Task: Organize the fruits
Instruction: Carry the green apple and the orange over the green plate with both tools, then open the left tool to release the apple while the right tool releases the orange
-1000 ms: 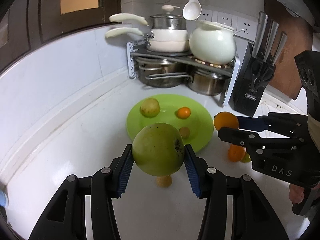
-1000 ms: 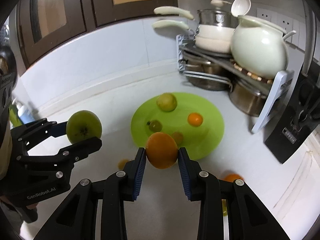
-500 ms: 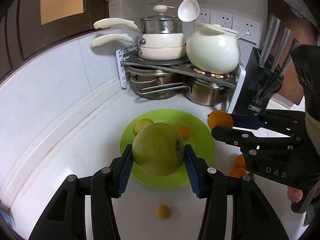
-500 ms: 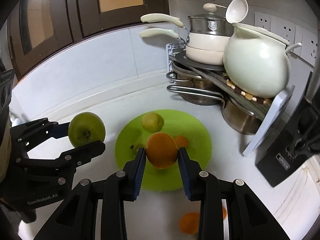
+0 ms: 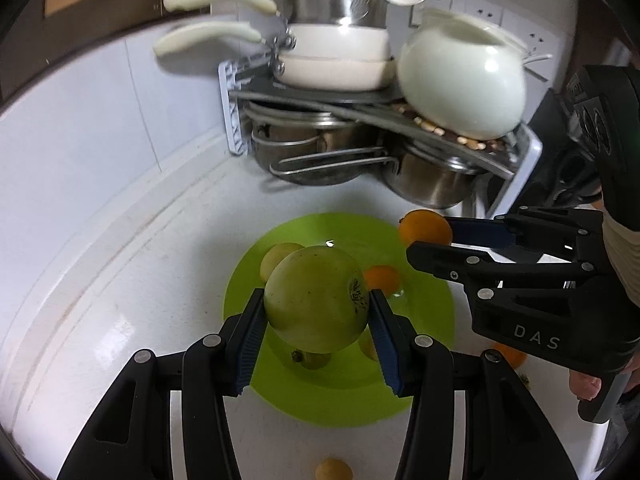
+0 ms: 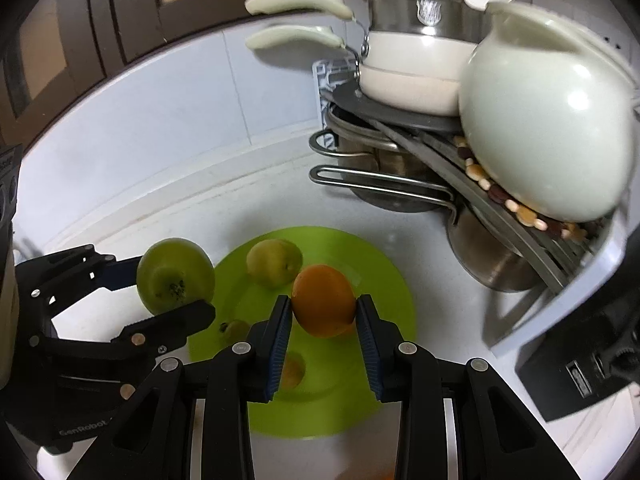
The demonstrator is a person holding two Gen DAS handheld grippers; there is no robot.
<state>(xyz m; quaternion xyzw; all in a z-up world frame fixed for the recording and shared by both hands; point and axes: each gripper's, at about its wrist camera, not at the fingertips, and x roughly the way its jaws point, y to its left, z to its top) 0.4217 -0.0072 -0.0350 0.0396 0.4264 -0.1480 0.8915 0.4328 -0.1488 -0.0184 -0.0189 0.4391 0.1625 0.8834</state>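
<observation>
Left gripper (image 5: 316, 320) has its blue pads clamped on a big green apple (image 5: 316, 300), held up over the near side of the green plate (image 5: 424, 312) on the white counter (image 5: 120, 300). Right gripper (image 6: 323, 320) is pinching an orange (image 6: 323, 300) above the same plate (a yellowish fruit (image 6: 274, 263) and a few small ones already lie on it). Pot rack (image 6: 420, 160) sits in the corner behind.

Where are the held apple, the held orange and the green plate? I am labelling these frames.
apple (image 5: 316, 300), left wrist view, middle of its skin.
orange (image 6: 323, 300), right wrist view, its front face.
green plate (image 6: 384, 280), right wrist view, bare right rim.
</observation>
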